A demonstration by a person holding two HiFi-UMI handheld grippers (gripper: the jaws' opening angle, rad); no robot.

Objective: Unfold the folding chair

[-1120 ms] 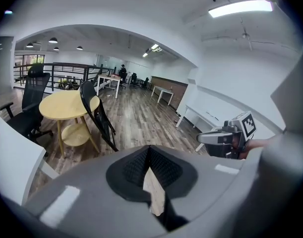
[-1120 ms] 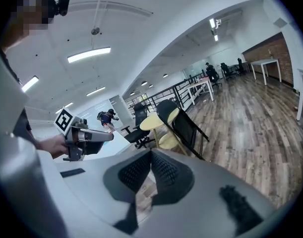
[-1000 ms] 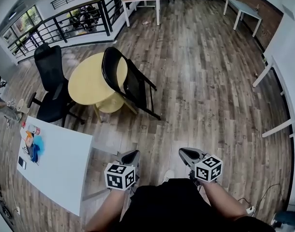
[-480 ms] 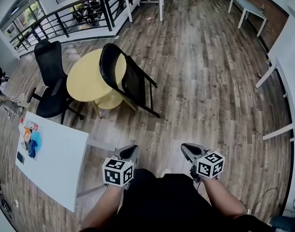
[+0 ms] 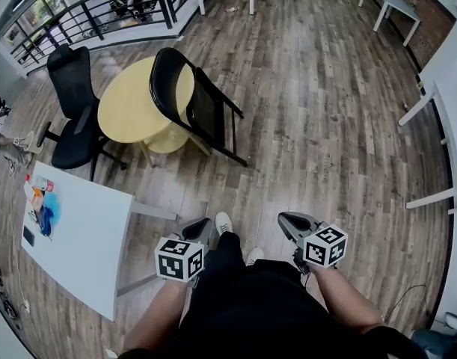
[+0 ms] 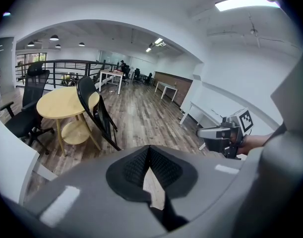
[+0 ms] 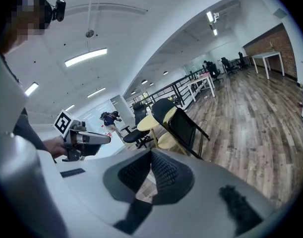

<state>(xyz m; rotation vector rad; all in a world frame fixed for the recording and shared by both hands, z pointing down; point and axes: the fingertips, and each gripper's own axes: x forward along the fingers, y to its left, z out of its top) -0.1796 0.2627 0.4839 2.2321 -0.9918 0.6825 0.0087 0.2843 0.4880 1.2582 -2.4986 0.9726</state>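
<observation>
Wood floor [image 5: 325,126] | folding chair [image 5: 206,117] far ahead | left gripper [image 5: 201,227], right gripper [image 5: 287,222] jaws together, empty

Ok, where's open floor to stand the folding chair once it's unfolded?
Open wood floor lies between the folding chair and the white tables on the right. Crowded on the left: round table, office chair, white desk.

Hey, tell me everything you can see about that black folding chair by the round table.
The folding chair is black, with a rounded backrest, a dark seat panel and thin tube legs that look like metal. It is still folded flat and stands tilted, its upper part leaning against the edge of the round yellow table. Its feet rest on the wooden floor. Nothing else touches it.
</observation>
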